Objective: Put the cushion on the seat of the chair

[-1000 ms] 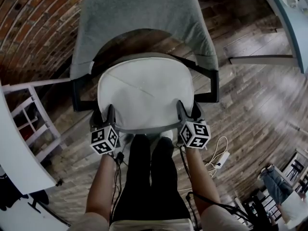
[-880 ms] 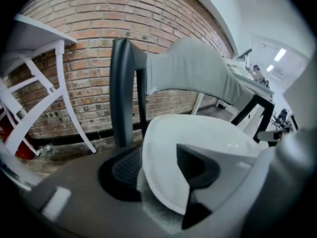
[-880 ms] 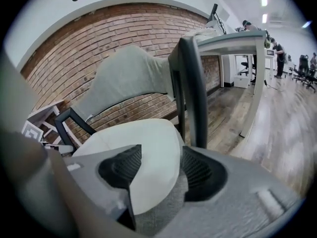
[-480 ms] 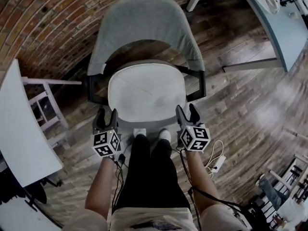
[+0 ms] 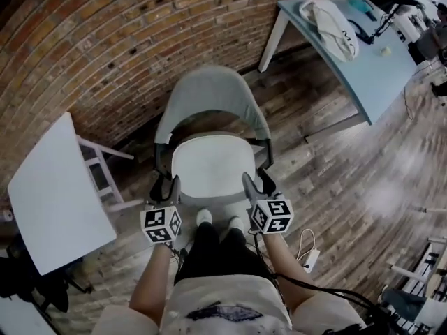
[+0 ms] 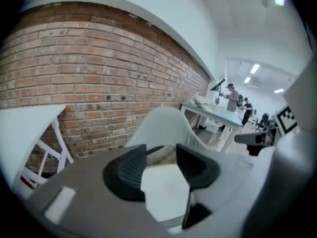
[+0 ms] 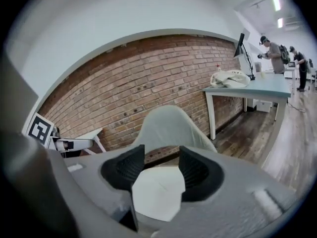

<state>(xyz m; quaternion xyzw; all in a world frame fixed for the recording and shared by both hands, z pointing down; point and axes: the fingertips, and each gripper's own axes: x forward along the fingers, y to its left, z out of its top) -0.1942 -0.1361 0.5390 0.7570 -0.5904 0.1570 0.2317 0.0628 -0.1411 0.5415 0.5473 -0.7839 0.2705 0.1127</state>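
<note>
Far left: white table (image 5: 56, 187), flat matte slab on thin white frame legs. It stands by the brick wall (image 5: 105, 40), rough red-brown courses. The floor (image 5: 349, 180) is dark wood planks with some glare.

Left gripper (image 5: 165, 185): we read the jaws as apart, with nothing between them. In the left gripper view its pads (image 6: 124, 170) are black, ribbed and curved. Through the gap we see only the cushion, well beyond the tips. In the head view the gripper hangs by the chair's front-left corner, clear of it.

Centre: chair (image 5: 209, 93) with a curved grey shell back that looks like fabric, on a dark frame with dark arms. The cushion (image 5: 213, 165) lies on the seat between the arms. It is white and smooth, a rounded square with a faint diagonal crease. We see it covering the whole seat. Neither gripper touches it.

Right gripper (image 5: 256, 181): jaws apart, having just closed a little, nothing between them. It has the same ribbed black pads, and again only the cushion shows through the gap, far off. It sits by the front-right corner, level with the left one.

Right: pale blue-grey table (image 5: 363, 61), smooth top on white legs. A crumpled white cloth bag (image 5: 328, 19) lies on it. The other items there are too small for us to tell. A white power strip (image 5: 311, 259) with its cord lies on the planks.
</note>
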